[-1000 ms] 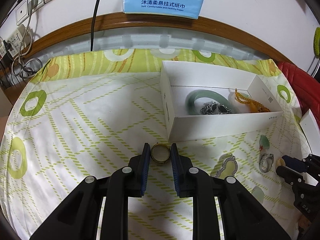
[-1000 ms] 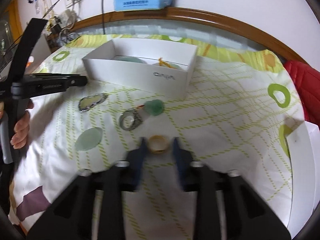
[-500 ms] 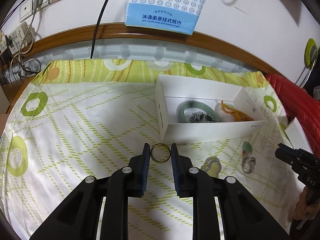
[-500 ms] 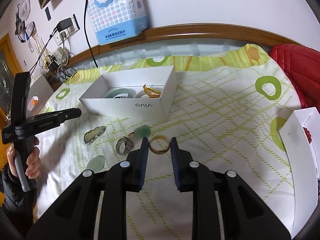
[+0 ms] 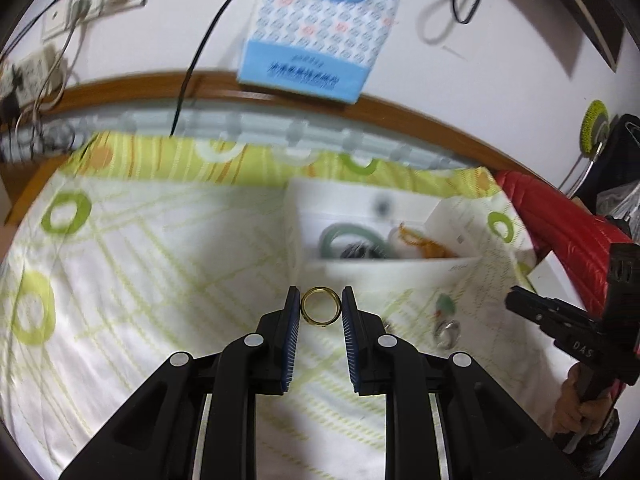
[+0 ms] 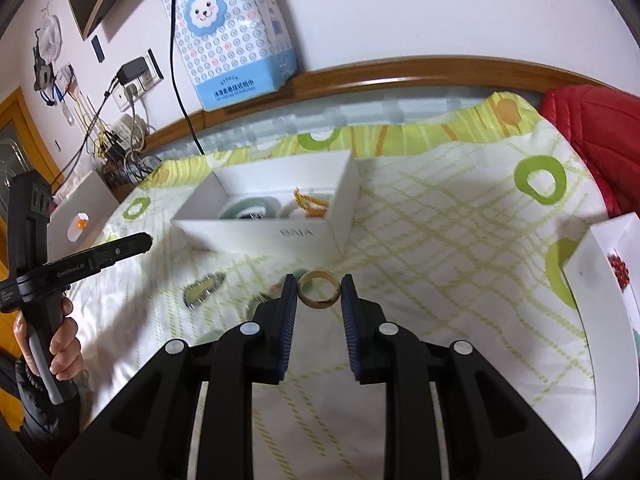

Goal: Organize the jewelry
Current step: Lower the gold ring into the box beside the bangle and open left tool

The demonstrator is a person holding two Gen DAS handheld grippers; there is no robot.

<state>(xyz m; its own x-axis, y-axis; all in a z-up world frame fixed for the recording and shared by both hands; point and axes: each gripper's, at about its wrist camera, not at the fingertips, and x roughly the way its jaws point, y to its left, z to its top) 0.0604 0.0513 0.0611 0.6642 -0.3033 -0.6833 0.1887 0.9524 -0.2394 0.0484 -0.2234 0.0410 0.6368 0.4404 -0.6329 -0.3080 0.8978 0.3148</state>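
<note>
You've got a ring pinched in each claw: left gripper (image 5: 321, 310) clamps the gold ring (image 5: 321, 311), right gripper (image 6: 319, 290) clamps the beige ring (image 6: 319, 289). Both are held above the cloth, with the white box (image 6: 304, 236) at 12 o'clock. Done: green bangle (image 5: 352, 236) and orange cord piece (image 5: 424, 242) boxed. Left: both rings, plus the silver ring (image 5: 447, 330), green pendant (image 5: 445, 303) and oval brooch (image 6: 203, 290) loose at 9–10 o'clock of the right claw.
</note>
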